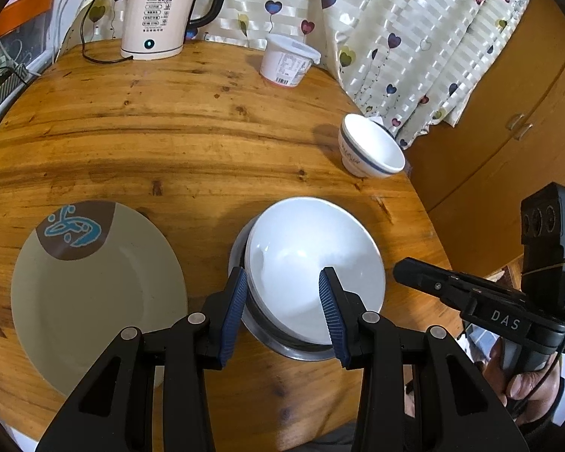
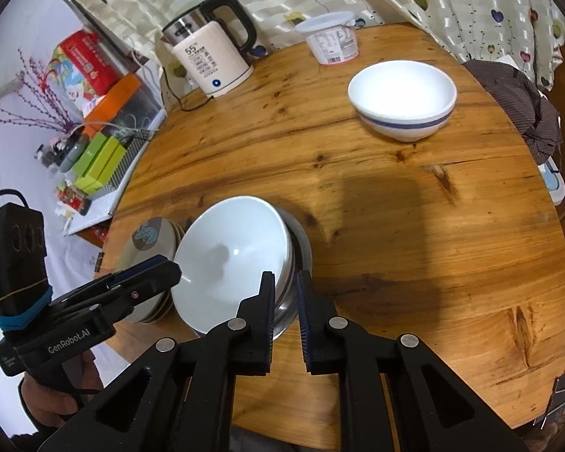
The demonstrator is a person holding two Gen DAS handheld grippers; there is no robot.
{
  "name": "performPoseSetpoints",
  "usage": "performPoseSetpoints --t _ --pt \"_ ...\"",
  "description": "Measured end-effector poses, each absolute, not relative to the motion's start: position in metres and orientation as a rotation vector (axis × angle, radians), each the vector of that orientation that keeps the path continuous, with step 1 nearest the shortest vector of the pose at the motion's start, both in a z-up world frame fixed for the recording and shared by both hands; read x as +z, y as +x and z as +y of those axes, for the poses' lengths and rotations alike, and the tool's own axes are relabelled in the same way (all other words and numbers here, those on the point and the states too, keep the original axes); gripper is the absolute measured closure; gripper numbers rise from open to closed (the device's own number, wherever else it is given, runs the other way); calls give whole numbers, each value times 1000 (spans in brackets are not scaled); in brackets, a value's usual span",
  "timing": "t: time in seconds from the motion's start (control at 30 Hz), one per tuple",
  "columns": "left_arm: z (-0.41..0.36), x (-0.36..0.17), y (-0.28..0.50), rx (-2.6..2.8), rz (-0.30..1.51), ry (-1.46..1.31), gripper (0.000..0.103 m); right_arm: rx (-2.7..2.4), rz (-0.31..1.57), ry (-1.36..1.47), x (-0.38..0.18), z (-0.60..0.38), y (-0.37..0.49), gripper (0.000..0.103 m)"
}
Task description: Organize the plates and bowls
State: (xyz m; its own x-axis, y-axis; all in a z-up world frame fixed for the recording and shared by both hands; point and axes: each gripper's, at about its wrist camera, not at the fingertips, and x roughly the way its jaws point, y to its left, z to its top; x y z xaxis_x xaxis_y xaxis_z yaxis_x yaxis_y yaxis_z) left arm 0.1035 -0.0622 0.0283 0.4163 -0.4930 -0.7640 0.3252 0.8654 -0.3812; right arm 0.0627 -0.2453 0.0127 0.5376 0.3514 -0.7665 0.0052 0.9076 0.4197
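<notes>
1. Our right gripper (image 2: 285, 303) has its jaws narrow, clamped on the near rim of the stacked bowls.
2. Our left gripper (image 1: 282, 293) stands half-open astride the white bowl (image 1: 312, 263), its grip unclear.
3. That bowl sits tilted, mouth up, in a steel bowl (image 1: 293, 350).
4. Beside it, the glossy beige plate (image 1: 94, 301) lies flat on the round wooden table (image 1: 207, 132).
5. Beyond it, near the heart-print curtain (image 1: 414, 37), stands a blue-banded bowl (image 1: 373, 150).

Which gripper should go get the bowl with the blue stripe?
The right gripper, probably. The striped bowl sits on its side of the table, while the left gripper straddles the white bowl's rim.
</notes>
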Motion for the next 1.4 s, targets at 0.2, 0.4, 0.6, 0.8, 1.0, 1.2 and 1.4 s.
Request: performPoseSetpoints --t 0.2,0.4,0.6,0.8,1.0,1.2,1.4 --pt "-58 38 104 -538 976 -196 62 195 942 399 25 -256 59 74" --pt "-58 43 105 -562 941 -201 62 158 933 402 25 -268 57 73" --pt "-65 47 111 -593 948 -191 62 153 911 435 26 -279 55 73" --pt "-76 52 119 -614 963 -169 62 126 916 475 21 -292 58 73" --pt "-94 53 133 -639 990 -146 62 91 922 495 19 -305 63 73" --pt "-115 54 147 -667 1013 -118 62 47 917 477 23 -318 71 73" --pt "-138 52 167 -690 1044 -100 62 26 916 469 26 -331 85 73"
